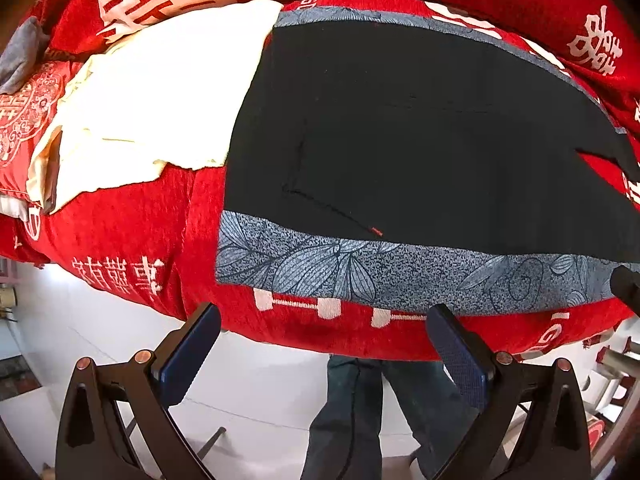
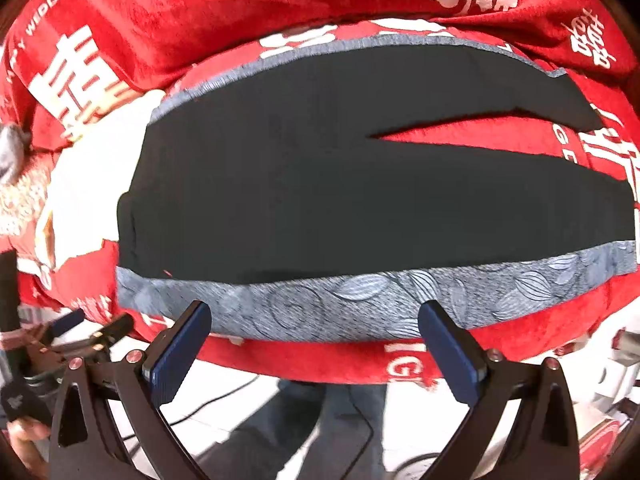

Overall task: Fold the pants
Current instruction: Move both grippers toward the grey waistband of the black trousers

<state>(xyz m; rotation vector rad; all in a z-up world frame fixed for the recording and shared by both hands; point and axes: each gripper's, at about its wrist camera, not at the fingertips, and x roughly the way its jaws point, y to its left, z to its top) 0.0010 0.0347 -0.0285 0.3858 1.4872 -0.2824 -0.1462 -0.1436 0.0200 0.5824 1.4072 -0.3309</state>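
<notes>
Black pants with a blue-grey leaf-patterned side band lie flat on the red printed cover, waist to the left. In the right wrist view the pants show both legs running right, with a narrow red gap between them. My left gripper is open just off the near edge of the cover, below the band, holding nothing. My right gripper is also open, over the near band, and nothing sits between its pads. The left gripper also shows at the lower left.
A cream-white garment lies on the cover left of the pants' waist. A grey cloth sits at the far left. A person's jeans-clad legs stand on the white floor below the edge. A hand is at the lower left.
</notes>
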